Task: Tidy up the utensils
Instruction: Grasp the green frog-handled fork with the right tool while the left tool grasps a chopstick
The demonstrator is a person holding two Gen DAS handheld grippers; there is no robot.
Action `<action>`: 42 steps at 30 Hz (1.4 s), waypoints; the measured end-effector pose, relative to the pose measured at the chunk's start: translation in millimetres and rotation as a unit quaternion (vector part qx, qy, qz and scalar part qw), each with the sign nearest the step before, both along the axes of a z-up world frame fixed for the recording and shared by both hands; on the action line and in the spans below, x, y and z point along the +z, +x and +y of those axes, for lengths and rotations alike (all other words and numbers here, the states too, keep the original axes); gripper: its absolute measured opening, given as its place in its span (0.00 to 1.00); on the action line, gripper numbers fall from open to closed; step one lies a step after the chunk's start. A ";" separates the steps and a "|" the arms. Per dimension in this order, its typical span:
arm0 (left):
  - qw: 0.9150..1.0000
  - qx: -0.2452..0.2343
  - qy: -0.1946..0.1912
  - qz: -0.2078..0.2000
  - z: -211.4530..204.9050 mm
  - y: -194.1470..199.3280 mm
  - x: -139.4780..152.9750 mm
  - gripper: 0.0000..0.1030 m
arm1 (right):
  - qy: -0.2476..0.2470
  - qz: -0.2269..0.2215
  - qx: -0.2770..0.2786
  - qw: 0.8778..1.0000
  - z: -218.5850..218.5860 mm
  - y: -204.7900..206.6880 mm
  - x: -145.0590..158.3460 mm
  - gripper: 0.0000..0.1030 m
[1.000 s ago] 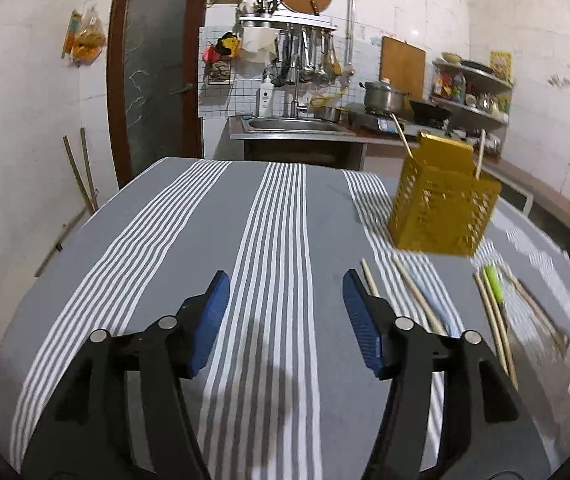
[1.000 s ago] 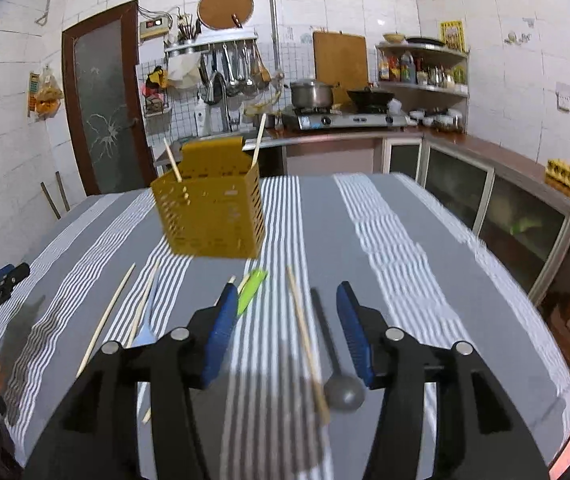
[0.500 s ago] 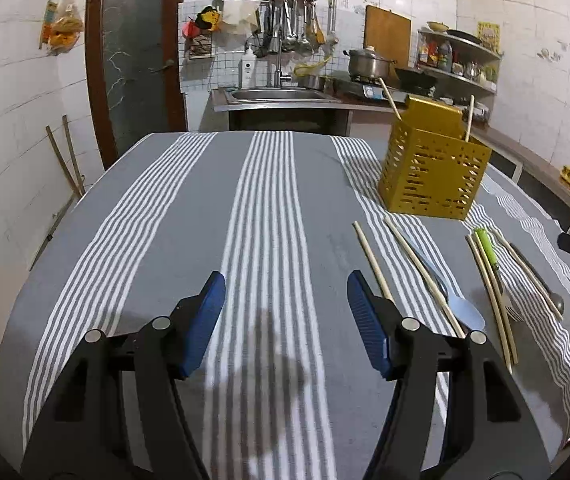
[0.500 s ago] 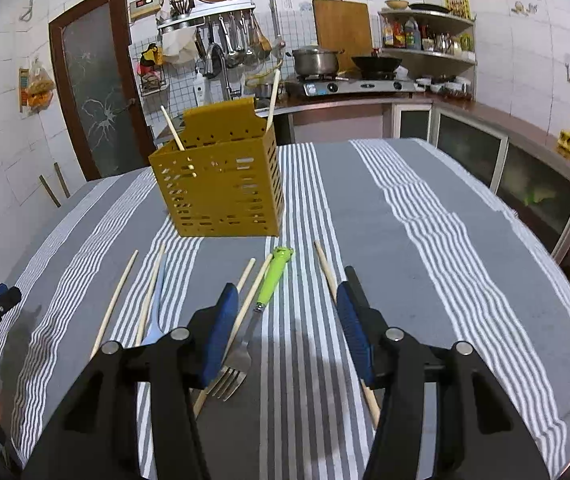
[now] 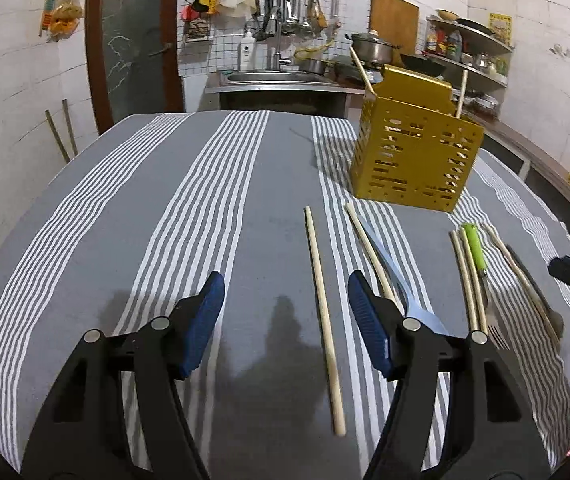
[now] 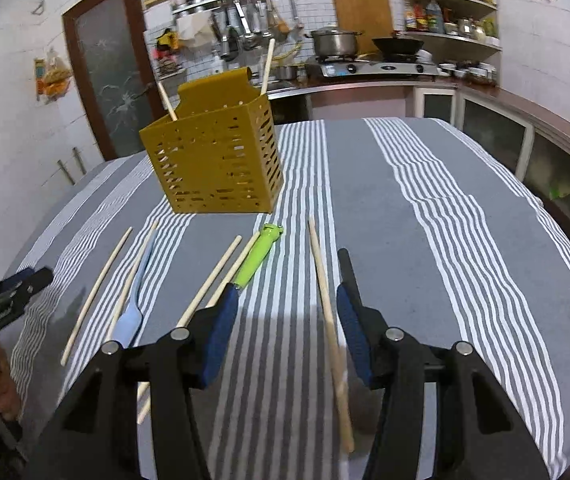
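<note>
White tiles cover the kitchen walls, and a gray cloth with white stripes [image 5: 133, 216] covers the table. On the left side, the left gripper [image 5: 285, 300] hangs just above the cloth with its blue pads wide apart. It holds nothing. A long chopstick [image 5: 321, 304] lies on the cloth between its pads. Next come another chopstick [image 5: 369, 252] and a pale blue spoon [image 5: 401, 280] side by side. A yellow basket [image 5: 413, 160] with holes stands upright farther back, with two sticks poking out of its top. Then come two more chopsticks [image 6: 209, 280] and a fork with a green handle [image 6: 259, 254]. On the right, the right gripper [image 6: 285, 308] has its pads apart too and holds nothing. One chopstick [image 6: 325, 300] lies on the cloth between those pads, near the right one.
</note>
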State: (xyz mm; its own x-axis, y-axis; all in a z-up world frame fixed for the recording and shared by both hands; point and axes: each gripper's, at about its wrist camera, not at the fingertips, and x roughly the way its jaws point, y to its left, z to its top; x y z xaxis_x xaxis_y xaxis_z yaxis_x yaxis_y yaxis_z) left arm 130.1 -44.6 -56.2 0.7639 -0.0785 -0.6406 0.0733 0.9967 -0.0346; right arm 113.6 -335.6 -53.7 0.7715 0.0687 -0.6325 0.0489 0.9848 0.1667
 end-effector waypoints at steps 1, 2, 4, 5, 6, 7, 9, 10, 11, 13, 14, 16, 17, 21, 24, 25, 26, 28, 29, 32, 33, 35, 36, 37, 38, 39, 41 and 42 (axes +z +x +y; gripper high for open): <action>1.000 0.004 0.002 0.002 -1.7 2.5 -1.2 0.61 | 0.006 0.005 0.003 1.000 -4.3 3.1 -2.8 0.49; 1.000 0.008 0.007 0.007 -4.4 6.7 -3.3 0.61 | 0.021 0.009 0.007 1.000 -9.3 6.0 -5.2 0.49; 0.999 0.014 0.027 0.024 -9.3 15.6 -7.6 0.61 | 0.029 0.011 0.016 0.999 -13.0 8.6 -6.3 0.49; 0.999 0.013 0.022 0.038 -10.9 21.6 -10.0 0.61 | 0.032 0.008 0.016 0.999 -14.7 9.0 -4.8 0.49; 0.999 0.012 0.018 0.043 -11.5 23.5 -10.7 0.61 | 0.032 0.008 0.016 0.999 -15.8 9.9 -4.3 0.49; 0.999 0.012 0.018 0.046 -13.0 25.9 -11.4 0.61 | 0.033 0.010 0.018 0.999 -16.5 11.4 -4.0 0.49; 0.998 0.008 0.023 0.049 -18.3 31.8 -13.2 0.61 | 0.031 0.014 0.023 0.999 -15.3 15.1 -3.4 0.49; 0.998 0.006 0.024 0.049 -19.4 33.7 -14.0 0.61 | 0.025 0.016 0.025 0.999 -13.5 16.9 -3.7 0.49; 0.998 0.006 0.026 0.050 -21.3 36.9 -15.3 0.61 | 0.022 0.019 0.027 0.999 -12.3 18.7 -4.1 0.49; 0.998 0.004 0.026 0.053 -21.7 44.6 -17.6 0.61 | 0.020 0.027 0.032 0.999 -9.0 26.1 -5.2 0.49; 0.998 0.002 0.029 0.054 -23.1 46.8 -19.4 0.61 | 0.017 0.030 0.030 0.999 -7.3 29.7 -6.1 0.49; 0.998 -0.005 0.039 0.052 -23.1 53.7 -22.5 0.61 | 0.019 0.042 0.025 0.999 -3.4 40.6 -10.1 0.49; 0.998 -0.008 0.044 0.054 -23.2 56.8 -23.8 0.61 | 0.021 0.045 0.023 0.999 -3.5 43.6 -11.1 0.49; 0.996 -0.023 0.048 0.070 -16.3 73.6 -33.0 0.61 | 0.019 0.066 0.005 0.998 8.7 63.6 -18.5 0.49; 0.995 -0.038 0.042 0.079 -15.2 83.5 -37.3 0.61 | 0.024 0.080 -0.001 0.997 17.5 75.9 -25.2 0.48; 0.995 -0.042 0.040 0.078 -15.5 85.7 -38.0 0.61 | 0.026 0.085 -0.005 0.996 20.5 80.6 -27.5 0.48; 0.995 -0.048 0.041 0.079 -17.0 89.2 -39.5 0.61 | 0.021 0.090 -0.009 0.996 23.8 85.4 -30.0 0.46; 0.994 -0.057 0.043 0.087 -20.1 97.2 -44.5 0.61 | 0.008 0.102 -0.018 0.995 28.5 93.7 -36.4 0.37; 0.993 -0.058 0.046 0.092 -20.9 100.9 -47.4 0.61 | 0.002 0.107 -0.020 0.994 29.8 96.8 -38.8 0.34; 0.993 -0.056 0.036 0.101 -18.1 110.1 -52.3 0.61 | -0.002 0.109 -0.023 0.994 32.8 105.1 -38.7 0.33; 0.993 -0.057 0.035 0.101 -17.6 111.9 -52.3 0.61 | 0.000 0.110 -0.023 0.994 32.4 106.3 -37.8 0.33; 0.992 -0.059 0.038 0.104 -18.0 116.5 -53.9 0.61 | -0.003 0.117 -0.018 0.993 34.8 111.9 -37.9 0.33; 0.992 -0.060 0.040 0.104 -18.6 118.5 -54.7 0.61 | -0.015 0.123 -0.013 0.992 38.6 116.8 -39.4 0.33; 0.992 -0.061 0.044 0.105 -19.3 121.3 -55.1 0.61 | -0.022 0.129 -0.011 0.991 40.7 121.4 -41.1 0.33; 0.991 -0.062 0.046 0.105 -19.7 124.4 -55.7 0.62 | -0.026 0.137 -0.010 0.990 41.6 126.6 -43.1 0.32; 0.991 -0.063 0.047 0.107 -20.0 126.6 -55.9 0.62 | -0.026 0.142 -0.010 0.989 41.9 130.8 -44.2 0.30; 0.991 -0.065 0.044 0.111 -18.6 130.4 -55.8 0.62 | -0.032 0.146 -0.012 0.989 43.1 136.4 -44.6 0.26; 0.990 -0.066 0.042 0.114 -18.2 132.8 -56.3 0.63 | -0.032 0.149 -0.011 0.988 43.2 140.4 -45.4 0.26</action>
